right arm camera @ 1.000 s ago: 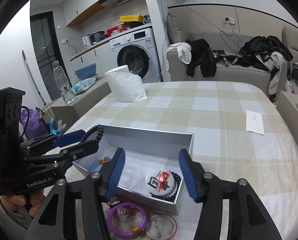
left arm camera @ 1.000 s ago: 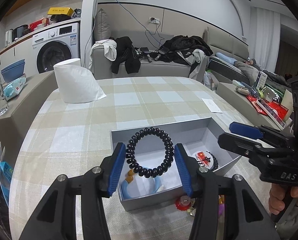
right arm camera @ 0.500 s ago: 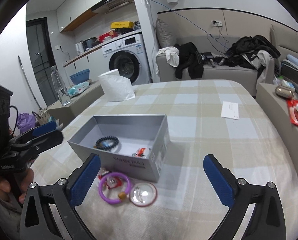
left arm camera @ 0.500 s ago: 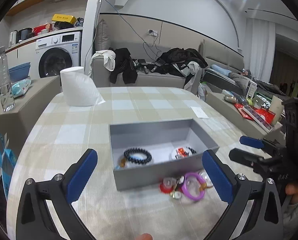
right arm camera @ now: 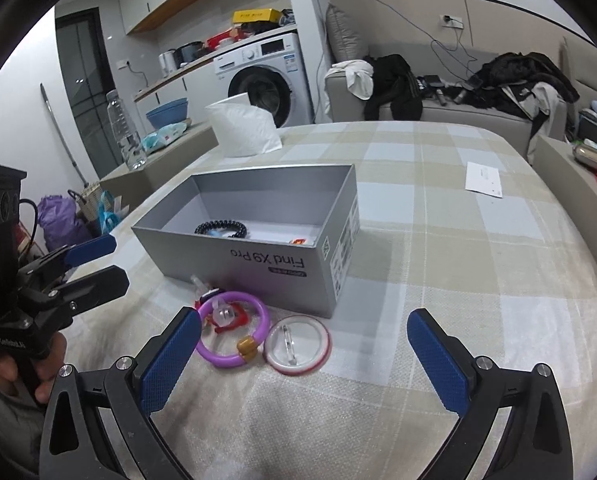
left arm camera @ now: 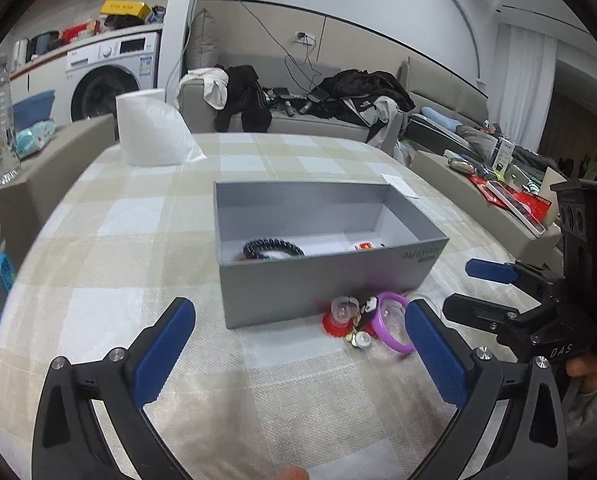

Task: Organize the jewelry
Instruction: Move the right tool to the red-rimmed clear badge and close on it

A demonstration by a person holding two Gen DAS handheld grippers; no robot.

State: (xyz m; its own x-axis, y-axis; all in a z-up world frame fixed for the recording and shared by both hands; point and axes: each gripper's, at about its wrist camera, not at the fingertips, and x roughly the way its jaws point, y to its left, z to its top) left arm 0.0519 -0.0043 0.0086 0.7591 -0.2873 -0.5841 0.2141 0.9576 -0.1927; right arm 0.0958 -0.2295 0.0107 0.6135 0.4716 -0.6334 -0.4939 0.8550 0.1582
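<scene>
While both grippers hang over the near edge of the checked table [right arm camera: 438,208], the grey box [right arm camera: 266,264] sits open-topped toward the middle, and it's the only container in play. Inside it lies one black beaded bracelet [right arm camera: 222,227] by the left wall, with something pale blue tucked under it, plus one small red-and-white piece [right arm camera: 298,241] near the right wall, hard to make out properly since the front wall hides most of it.

Outside, touching or just beside the box's front wall, is a little heap: one purple bangle [right arm camera: 234,334] with a gold clasp, one round clear badge [right arm camera: 297,345] with a red rim lying pin side up, and a red bit with a clear dome [left arm camera: 344,314], maybe more trinkets tangled in.

The left gripper [left arm camera: 298,354] and right gripper [right arm camera: 302,364] both have their jaws spread wide, having just been opening, with nothing clamped.
</scene>
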